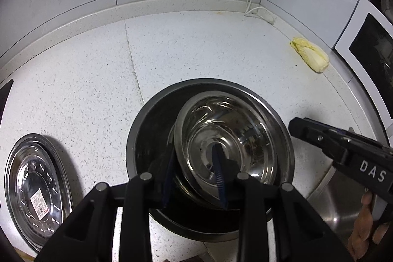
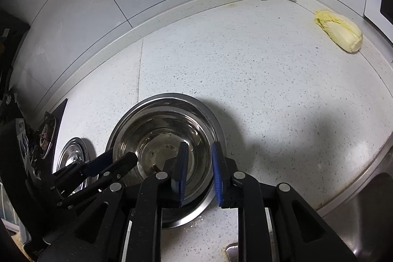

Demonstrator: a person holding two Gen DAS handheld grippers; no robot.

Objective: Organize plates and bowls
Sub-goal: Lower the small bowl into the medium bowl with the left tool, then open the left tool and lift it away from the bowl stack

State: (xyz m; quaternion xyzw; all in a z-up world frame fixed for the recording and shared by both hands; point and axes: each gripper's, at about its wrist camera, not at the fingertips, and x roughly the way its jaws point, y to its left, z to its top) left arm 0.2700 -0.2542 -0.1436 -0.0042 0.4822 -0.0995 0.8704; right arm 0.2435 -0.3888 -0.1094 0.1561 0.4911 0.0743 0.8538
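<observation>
Small steel bowl [image 1: 221, 146], tilted inside the big dark basin [image 1: 152, 139] — basin as the landmark for everything here. Left wrist view: left gripper [image 1: 194, 178] closed on the small bowl's near rim, 1 blue pad inside the bowl, the other outside between bowl wall and basin wall. Bowl leaning toward the basin's right side, not flat. Steel plate [image 1: 36, 188] with a barcode sticker well left of the basin, flat on the speckled counter [image 1: 196, 53]. Cabbage [image 1: 310, 57] far behind the basin to the right, next to the white appliance [image 1: 353, 41]. Right gripper poking in from the basin's right, apart from it.

Right wrist view: right gripper [image 2: 200, 173] over the basin's near right rim, fingers a narrow gap apart, nothing between them as far as can be told; left pad over the bowl, right pad outside the basin rim. Left gripper's fingers coming in from the basin's left. Plate peeking out left of the basin, stove burner [image 2: 45, 136] further left, sink edge [image 2: 363, 188] off to the right.

Risk, just guessing: thin slick rim pinched at 1 spot, so a slip and a clang back into the basin. Also possible: right gripper bumping the basin and shifting it toward the sink.
</observation>
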